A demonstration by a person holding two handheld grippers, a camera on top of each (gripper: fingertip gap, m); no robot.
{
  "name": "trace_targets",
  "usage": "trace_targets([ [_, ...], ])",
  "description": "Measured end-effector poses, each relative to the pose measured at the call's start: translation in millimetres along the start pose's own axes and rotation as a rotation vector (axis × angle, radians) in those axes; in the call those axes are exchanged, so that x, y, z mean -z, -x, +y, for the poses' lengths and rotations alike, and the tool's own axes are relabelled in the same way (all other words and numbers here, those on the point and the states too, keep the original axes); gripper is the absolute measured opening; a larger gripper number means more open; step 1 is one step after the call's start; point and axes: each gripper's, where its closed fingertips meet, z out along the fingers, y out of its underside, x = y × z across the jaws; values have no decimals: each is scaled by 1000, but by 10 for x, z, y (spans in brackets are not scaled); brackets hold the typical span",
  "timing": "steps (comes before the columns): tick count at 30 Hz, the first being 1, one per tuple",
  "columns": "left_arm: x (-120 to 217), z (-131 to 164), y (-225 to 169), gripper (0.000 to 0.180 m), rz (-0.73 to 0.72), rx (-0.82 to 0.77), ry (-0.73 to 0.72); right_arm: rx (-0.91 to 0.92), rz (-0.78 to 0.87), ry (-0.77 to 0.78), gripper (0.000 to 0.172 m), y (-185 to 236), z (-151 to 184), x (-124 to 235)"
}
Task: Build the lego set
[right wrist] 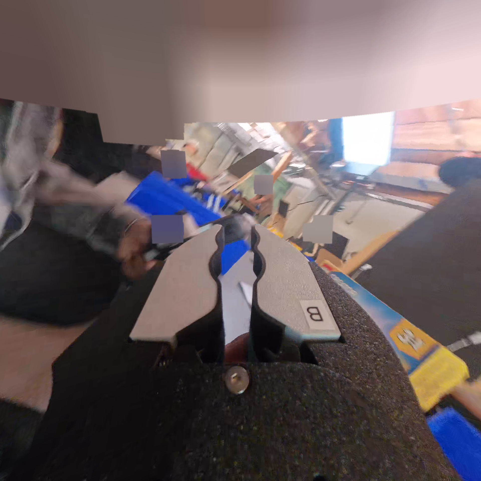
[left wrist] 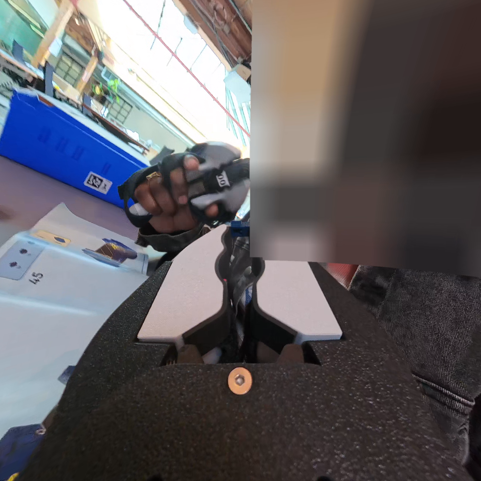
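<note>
Starting at the left edge of the left wrist view, a blue bin [left wrist: 65, 145] stands on the bench [left wrist: 31, 197] at about 10 o'clock, with a black-and-white marker sticker on its side. Below it, at 8 o'clock, an open instruction booklet [left wrist: 65, 273] lies flat on the bench. Just left of centre, a hand [left wrist: 166, 197] in a fingerless black glove grips the right gripper [left wrist: 216, 182], which is raised above the bench. The left gripper [left wrist: 240, 250] points up the middle. Its fingers [left wrist: 192, 286] stand a narrow way apart, and a small dark blue brick [left wrist: 238, 229] sits right at the tip of the left one. The other tip is covered, so I cannot tell whether the brick is grasped. Dark denim cloth [left wrist: 429, 325] fills the 4 o'clock side.

In the right wrist view, the person's other hand [right wrist: 132, 250] shows as a blur at 9 o'clock. The right gripper [right wrist: 238, 229] has its fingers [right wrist: 182, 286] released, with only the bin and bench showing between them. A blue and yellow box [right wrist: 416, 338] lies at 4 o'clock.
</note>
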Motion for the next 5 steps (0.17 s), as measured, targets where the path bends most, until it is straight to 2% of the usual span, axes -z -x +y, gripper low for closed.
trace_targets([
  [1,24,-51,-18,11,1,-23,-29,-76,89,-48,18,-238,-56,101],
  [5,145,-267,-60,12,-48,-154,-148,-382,373,-248,18,-1003,-97,636],
])
